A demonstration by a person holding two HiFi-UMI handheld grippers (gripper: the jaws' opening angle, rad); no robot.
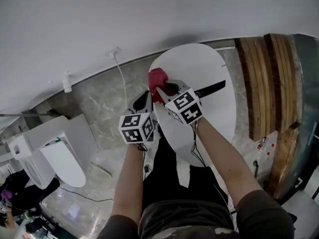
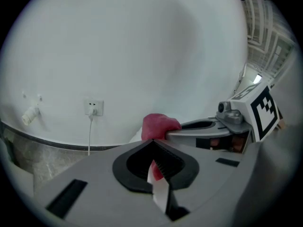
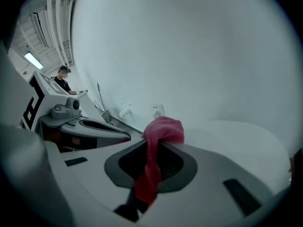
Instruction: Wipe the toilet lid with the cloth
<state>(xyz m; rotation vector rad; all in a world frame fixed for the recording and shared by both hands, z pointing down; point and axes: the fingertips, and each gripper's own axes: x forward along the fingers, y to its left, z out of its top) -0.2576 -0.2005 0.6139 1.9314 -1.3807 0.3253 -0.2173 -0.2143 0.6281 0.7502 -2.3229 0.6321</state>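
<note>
The white oval toilet lid (image 1: pixel 204 68) lies closed ahead of me in the head view. A red cloth (image 1: pixel 156 78) sits bunched at its left edge, and my right gripper (image 1: pixel 162 89) is shut on it. In the right gripper view the cloth (image 3: pixel 161 129) bulges over the closed jaw tips and hangs down between the jaws of the right gripper (image 3: pixel 158 143). My left gripper (image 1: pixel 146 96) hangs just left of the lid, shut with nothing in it. From the left gripper (image 2: pixel 152 143) I see the cloth (image 2: pixel 158 126) and the right gripper's jaws beside it.
A second white toilet (image 1: pixel 55 153) stands at the lower left on the marble floor. A wall socket (image 1: pixel 115 51) with a hanging cord is behind the lid. Wooden planks (image 1: pixel 259 83) lean at the right. A person (image 3: pixel 61 79) stands far off in the right gripper view.
</note>
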